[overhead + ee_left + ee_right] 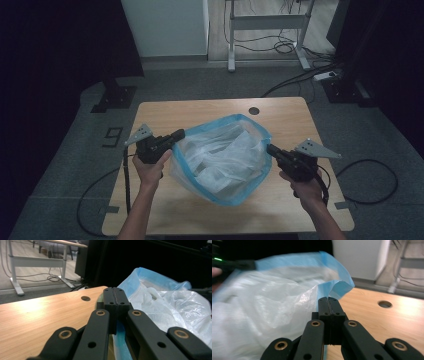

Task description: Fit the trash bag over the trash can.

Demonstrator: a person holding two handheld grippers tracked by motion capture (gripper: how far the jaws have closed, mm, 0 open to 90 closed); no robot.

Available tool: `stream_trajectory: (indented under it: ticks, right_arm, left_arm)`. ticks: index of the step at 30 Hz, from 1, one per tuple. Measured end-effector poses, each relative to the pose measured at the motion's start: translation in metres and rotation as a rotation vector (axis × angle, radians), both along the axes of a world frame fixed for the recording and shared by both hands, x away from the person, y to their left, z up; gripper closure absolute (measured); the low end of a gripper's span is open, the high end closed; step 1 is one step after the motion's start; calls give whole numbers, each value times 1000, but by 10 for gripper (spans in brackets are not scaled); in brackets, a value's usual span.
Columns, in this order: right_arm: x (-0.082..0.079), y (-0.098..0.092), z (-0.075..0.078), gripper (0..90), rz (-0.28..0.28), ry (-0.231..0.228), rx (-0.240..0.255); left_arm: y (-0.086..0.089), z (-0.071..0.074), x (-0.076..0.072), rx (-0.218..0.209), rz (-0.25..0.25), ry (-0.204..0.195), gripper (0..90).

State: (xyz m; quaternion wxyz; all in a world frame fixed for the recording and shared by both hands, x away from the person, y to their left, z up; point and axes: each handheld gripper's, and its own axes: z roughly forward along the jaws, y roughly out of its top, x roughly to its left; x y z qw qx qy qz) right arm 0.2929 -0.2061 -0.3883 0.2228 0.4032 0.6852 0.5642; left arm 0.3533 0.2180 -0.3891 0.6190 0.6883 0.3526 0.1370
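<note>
A clear plastic bag [225,160] with a blue rim lies open in the middle of the wooden table [200,110], with crumpled white film inside. My left gripper [178,133] is shut on the bag's left rim. In the left gripper view the jaws [115,293] meet, blue film runs down between them, and the bag [162,297] bulges to the right. My right gripper [270,148] is at the bag's right rim. Its jaws [328,300] are pressed together at a folded corner of the bag [274,302], pinching the edge. The mouth is stretched between both hands.
A round cable hole [254,110] sits near the table's far edge. Beyond the table stand a white cabinet [165,25] and a desk frame [265,22] with cables on the floor. A black cable [370,175] loops on the carpet at the right.
</note>
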Motion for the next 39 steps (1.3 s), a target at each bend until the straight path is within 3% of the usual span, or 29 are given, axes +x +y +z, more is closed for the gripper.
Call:
stream_trajectory:
  ticks: [6, 11, 15, 17, 22, 31, 35, 39]
  right_arm:
    - [33, 7, -8, 890, -40, 49, -11]
    - [46, 14, -15, 889, -57, 65, -21]
    - [53, 18, -24, 889, -62, 82, -28]
    - [56, 19, -29, 890, -64, 97, -29]
    - [60, 19, -45, 889, -62, 139, -46]
    - [61, 18, -61, 889, -50, 174, -59]
    - [61, 16, -65, 890, -48, 198, -59]
    - [59, 15, -70, 890, -53, 218, -80]
  left_arm:
    - [5, -1, 7, -3, 39, 3, 900]
    - [10, -6, 10, 4, 57, 18, 900]
    - [12, -12, 15, 8, 74, 54, 900]
    - [11, -17, 16, 29, 85, 71, 900]
    - [11, -29, 19, 35, 92, 124, 900]
    - [9, -41, 21, 61, 90, 149, 900]
    - [11, -49, 24, 67, 89, 208, 899]
    - [13, -57, 23, 69, 82, 238, 899]
